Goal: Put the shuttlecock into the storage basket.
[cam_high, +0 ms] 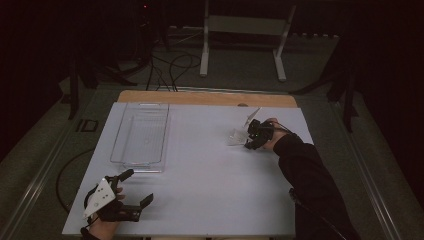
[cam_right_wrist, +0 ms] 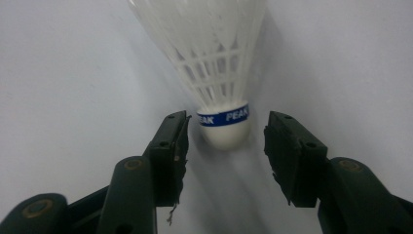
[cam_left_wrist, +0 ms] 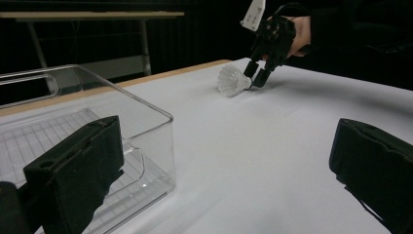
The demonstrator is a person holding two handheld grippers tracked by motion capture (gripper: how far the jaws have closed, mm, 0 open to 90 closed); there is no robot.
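Observation:
A white shuttlecock (cam_right_wrist: 216, 63) with a blue band marked PEAK lies on the white table, cork end toward my right gripper (cam_right_wrist: 226, 131). That gripper is open, its jaws either side of the cork without touching it. In the high view the shuttlecock (cam_high: 235, 136) lies at the table's right, just left of my right gripper (cam_high: 251, 139). The left gripper view shows the shuttlecock (cam_left_wrist: 234, 80) far off with the right gripper (cam_left_wrist: 256, 77) behind it. My left gripper (cam_high: 139, 187) rests open and empty at the near left corner of the table.
A clear plastic bin (cam_high: 141, 134) stands empty at the table's left, just beyond my left gripper; its near corner (cam_left_wrist: 146, 146) is close in the left gripper view. The white table top (cam_high: 210, 175) ends in a wooden strip (cam_high: 200, 97) at the far edge. Cables lie on the floor beyond.

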